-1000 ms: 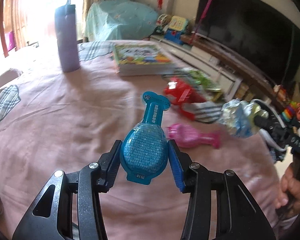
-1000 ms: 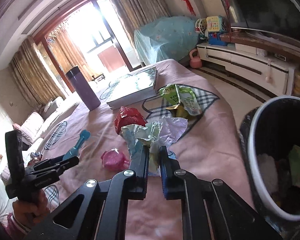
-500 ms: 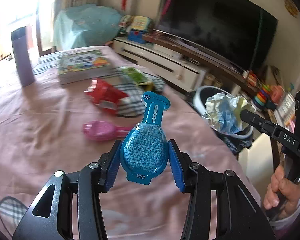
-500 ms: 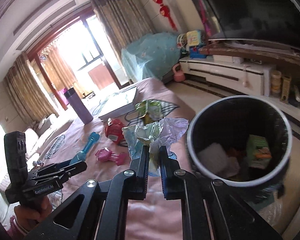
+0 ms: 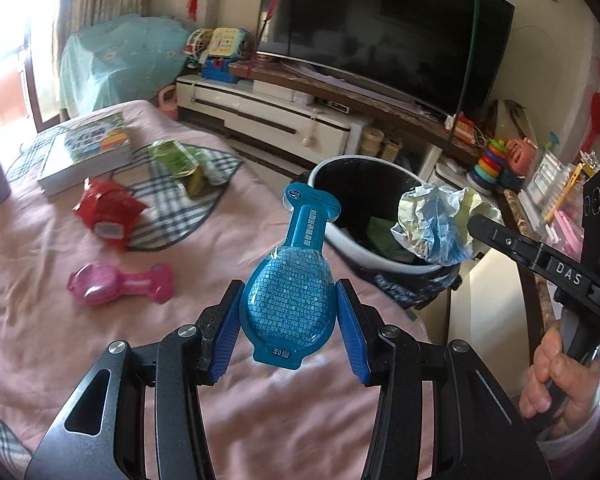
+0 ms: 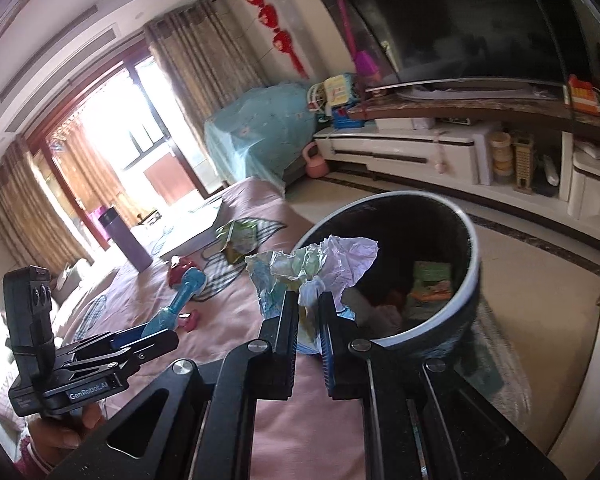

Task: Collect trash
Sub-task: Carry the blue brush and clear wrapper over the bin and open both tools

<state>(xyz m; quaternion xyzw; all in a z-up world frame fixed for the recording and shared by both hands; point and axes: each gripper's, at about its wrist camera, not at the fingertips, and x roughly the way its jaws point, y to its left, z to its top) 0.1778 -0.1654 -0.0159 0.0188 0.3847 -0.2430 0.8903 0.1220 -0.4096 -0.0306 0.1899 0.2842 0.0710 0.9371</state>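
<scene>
Your left claw (image 5: 288, 312) grips the blue packet (image 5: 290, 284) above the pink-covered bench (image 5: 80, 360), near its edge by the bin (image 5: 364, 256). Your right claw (image 6: 309, 312) is clenched on crumpled paper (image 6: 320, 264) at the bin's rim. A pink packet (image 5: 120, 283) and red wrapper (image 5: 106, 212) lie on the bench.

my left gripper (image 5: 288, 316): black angular frame with triangular cut-outs, silver round screw heads at the finger pivots, blue ribbed pads (image 5: 350, 334); its side reads "genrobot.ai" in white from the right wrist view. my right gripper (image 6: 309, 326): same black build and blue pads, white "das" lettering on one arm, boxy black handle block. a pale sleeve cuff (image 5: 572, 438) shows at the wrist.
</scene>
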